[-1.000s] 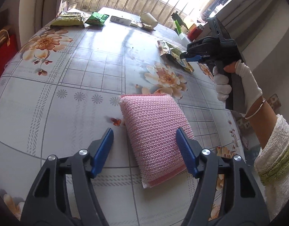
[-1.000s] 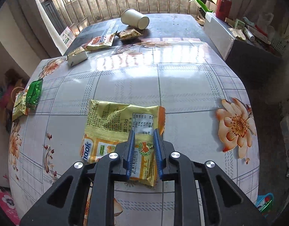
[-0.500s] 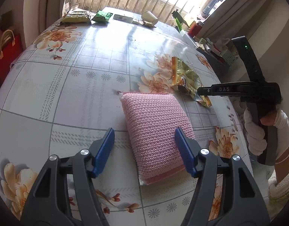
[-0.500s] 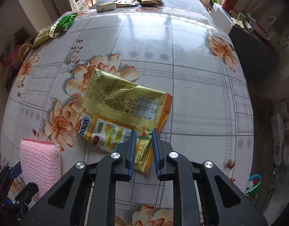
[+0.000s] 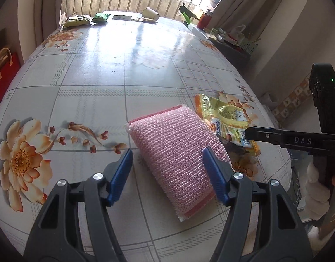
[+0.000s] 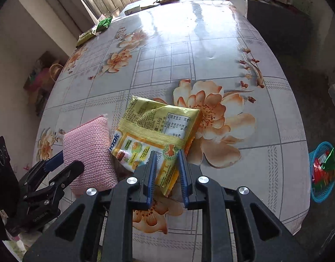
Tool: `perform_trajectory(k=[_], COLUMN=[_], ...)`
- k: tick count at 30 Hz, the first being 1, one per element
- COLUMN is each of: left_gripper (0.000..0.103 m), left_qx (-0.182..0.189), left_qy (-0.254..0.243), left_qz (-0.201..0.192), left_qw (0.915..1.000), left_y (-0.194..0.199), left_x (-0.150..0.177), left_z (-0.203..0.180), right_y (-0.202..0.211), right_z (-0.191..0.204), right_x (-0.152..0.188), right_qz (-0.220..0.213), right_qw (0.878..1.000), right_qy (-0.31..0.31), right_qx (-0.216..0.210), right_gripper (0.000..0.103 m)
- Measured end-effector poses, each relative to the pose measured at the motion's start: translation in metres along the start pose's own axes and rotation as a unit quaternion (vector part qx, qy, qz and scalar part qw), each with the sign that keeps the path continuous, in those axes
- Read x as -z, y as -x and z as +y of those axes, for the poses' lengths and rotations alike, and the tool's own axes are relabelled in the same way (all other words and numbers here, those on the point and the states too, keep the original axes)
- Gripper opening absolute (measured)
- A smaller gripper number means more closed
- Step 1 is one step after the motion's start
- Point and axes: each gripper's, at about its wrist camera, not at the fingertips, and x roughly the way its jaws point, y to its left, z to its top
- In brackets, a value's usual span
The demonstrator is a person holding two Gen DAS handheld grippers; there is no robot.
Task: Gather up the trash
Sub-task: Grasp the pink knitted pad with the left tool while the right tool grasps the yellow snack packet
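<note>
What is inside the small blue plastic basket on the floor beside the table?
The blue plastic basket holds crumpled red and green wrappers. Whatever lies beneath them is covered.

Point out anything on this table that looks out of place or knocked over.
The paper cup lies tipped on its side at the far end of the table, among loose wrappers. A crumpled yellow snack wrapper sits in the right claw, against the pink sponge that the open left claw straddles.

My right jaws pinch a crumpled yellow snack wrapper [image 6: 154, 131] by 1 corner; its far edge touches the pink sponge [image 6: 88, 148].
</note>
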Motion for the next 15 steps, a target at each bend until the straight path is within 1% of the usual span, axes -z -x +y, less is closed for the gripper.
perform_trajectory(k=[1,2,3,6,7,8,9,10,12,15], left_gripper=[0.064,0.064,0.064,0.064,0.064,0.064,0.064,0.064,0.064,0.064], left_qx=[-0.002,-0.005,-0.007,-0.019,-0.023,-0.025,-0.026,-0.029,-0.033,-0.037], left_qy=[-0.001,-0.002,-0.004,-0.012,-0.014,-0.015,-0.014,-0.014,-0.018,-0.024], left_qz=[0.0,0.0,-0.002,-0.006,-0.007,-0.007,-0.007,-0.008,-0.008,-0.007], left_qw=[1.0,1.0,1.0,0.9997,0.9996,0.9996,0.9995,0.9995,0.9993,0.999], left_y=[-0.001,-0.002,-0.001,-0.001,-0.001,-0.001,-0.001,0.0,0.0,0.0], left_x=[-0.001,-0.001,-0.001,0.0,0.001,0.001,0.001,0.003,0.003,0.003], left_z=[-0.002,-0.003,-0.006,-0.012,-0.014,-0.015,-0.016,-0.018,-0.019,-0.023], right_y=[0.005,0.01,0.013,0.02,0.02,0.019,0.016,0.012,0.003,-0.015], right_z=[-0.007,-0.014,-0.02,-0.035,-0.039,-0.042,-0.046,-0.051,-0.06,-0.062], right_x=[-0.004,-0.01,-0.015,-0.026,-0.03,-0.032,-0.033,-0.033,-0.028,-0.017], right_qz=[-0.014,-0.029,-0.043,-0.07,-0.078,-0.082,-0.08,-0.069,-0.046,-0.015], right_qw=[1.0,0.999,0.998,0.994,0.993,0.993,0.992,0.992,0.989,0.988], right_qy=[-0.017,-0.032,-0.045,-0.078,-0.079,-0.084,-0.093,-0.104,-0.132,-0.146], right_qx=[-0.005,-0.014,-0.022,-0.037,-0.037,-0.022,-0.012,-0.016,-0.039,-0.051], right_gripper=[0.033,0.036,0.036,0.04,0.045,0.048,0.048,0.048,0.049,0.05])
